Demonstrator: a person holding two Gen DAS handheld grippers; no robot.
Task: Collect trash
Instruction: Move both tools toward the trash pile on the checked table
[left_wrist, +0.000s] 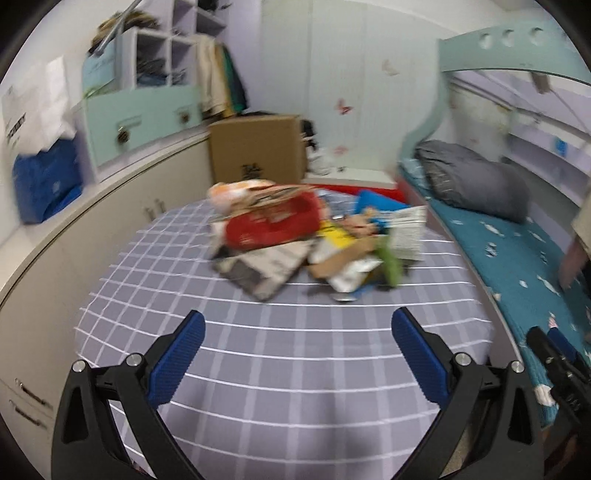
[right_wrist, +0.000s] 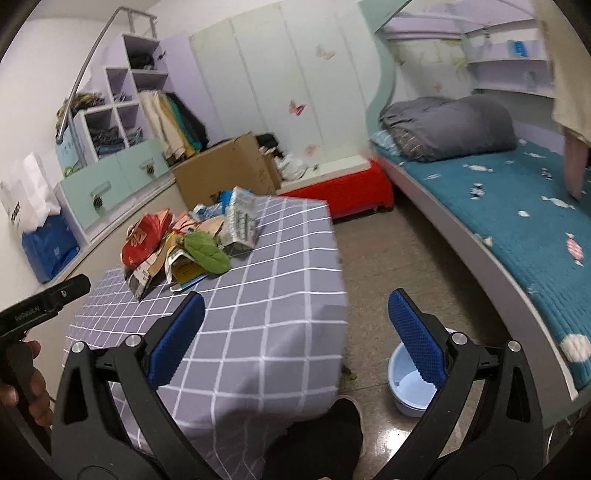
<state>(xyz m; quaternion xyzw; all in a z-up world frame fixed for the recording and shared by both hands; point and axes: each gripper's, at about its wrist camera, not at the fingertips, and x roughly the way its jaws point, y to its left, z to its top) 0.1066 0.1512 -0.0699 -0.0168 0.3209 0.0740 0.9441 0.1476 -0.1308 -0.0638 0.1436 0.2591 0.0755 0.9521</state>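
A heap of trash (left_wrist: 314, 236) lies on the far half of a table under a grey checked cloth (left_wrist: 280, 354): a red bag (left_wrist: 273, 221), torn cardboard, printed wrappers and a green piece (left_wrist: 391, 262). The right wrist view shows the same trash heap (right_wrist: 192, 243) with the red bag (right_wrist: 142, 240) and green piece (right_wrist: 207, 251). My left gripper (left_wrist: 299, 325) is open above the near cloth, well short of the heap, holding nothing. My right gripper (right_wrist: 295, 306) is open over the table's near right corner, also holding nothing. A pale blue bucket (right_wrist: 410, 380) stands on the floor behind its right finger.
A bed with a teal cover (right_wrist: 517, 206) and a grey rolled quilt (right_wrist: 447, 125) runs along the right. A cardboard box (left_wrist: 258, 147) and a red low cabinet (right_wrist: 340, 192) stand beyond the table. White cupboards (left_wrist: 92, 221) line the left. A person's dark shoe (right_wrist: 321, 435) is by the table.
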